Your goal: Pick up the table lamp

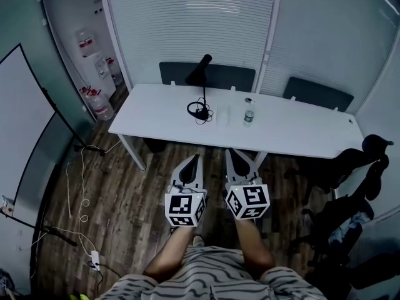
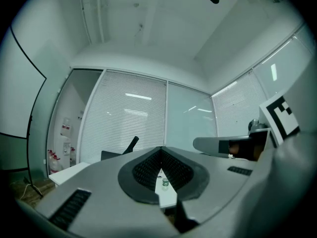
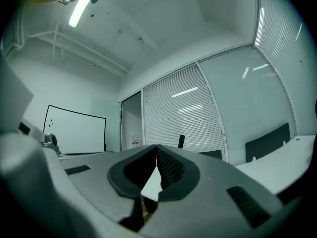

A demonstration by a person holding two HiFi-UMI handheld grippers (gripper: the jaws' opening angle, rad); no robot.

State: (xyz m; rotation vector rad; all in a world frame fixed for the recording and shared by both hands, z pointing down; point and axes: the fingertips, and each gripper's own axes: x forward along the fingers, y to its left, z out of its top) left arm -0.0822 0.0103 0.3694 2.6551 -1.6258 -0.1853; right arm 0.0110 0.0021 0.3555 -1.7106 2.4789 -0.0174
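Short of the white table [image 1: 156, 114], left hand-held gripper [image 1: 193, 160] and right hand-held gripper [image 1: 234, 157] are both closed, empty.

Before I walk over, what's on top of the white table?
A black table lamp, a coil of black cable, a clear glass and a small bottle. The table hides the seats of two chairs behind it.

White desk [image 1: 300, 136] is standing along the closed blinds [image 1: 187, 24]. A small water bottle [image 1: 249, 115] is sitting upright on it, near the middle. One dark chair back [image 1: 234, 78] and a second chair back [image 1: 317, 94] are showing behind the far edge. Water jugs [image 1: 100, 108] are standing in the side room at left. Loose cables [image 1: 78, 195] are trailing over the wood floor [image 1: 137, 205]. A black office chair [image 1: 350, 164] is sitting by the desk's right end.
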